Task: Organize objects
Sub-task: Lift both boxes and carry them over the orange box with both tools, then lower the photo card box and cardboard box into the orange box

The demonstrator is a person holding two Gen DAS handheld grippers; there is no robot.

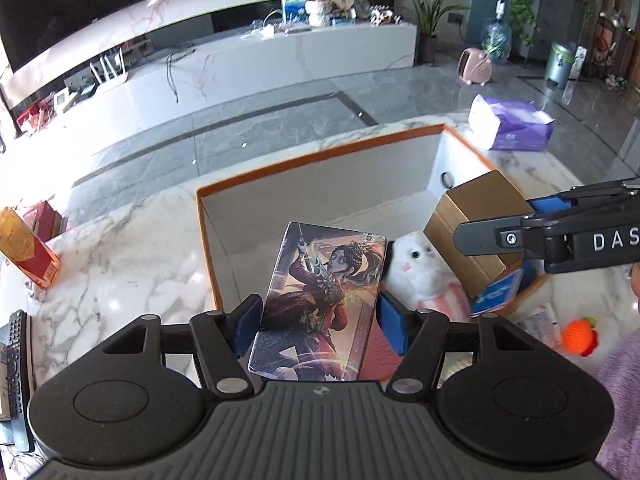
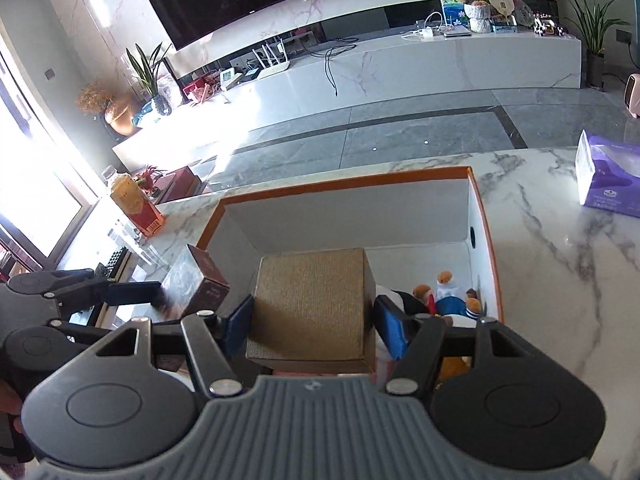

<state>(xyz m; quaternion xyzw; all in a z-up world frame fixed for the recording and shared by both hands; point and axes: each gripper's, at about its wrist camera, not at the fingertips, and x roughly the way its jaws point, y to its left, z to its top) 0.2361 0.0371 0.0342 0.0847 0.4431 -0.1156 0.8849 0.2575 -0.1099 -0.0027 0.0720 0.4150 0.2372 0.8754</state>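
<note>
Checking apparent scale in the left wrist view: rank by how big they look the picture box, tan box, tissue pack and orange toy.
1. Picture box, though nearest the camera.
2. Tan box and tissue pack: too alike to rank.
3. Orange toy, smallest.
</note>
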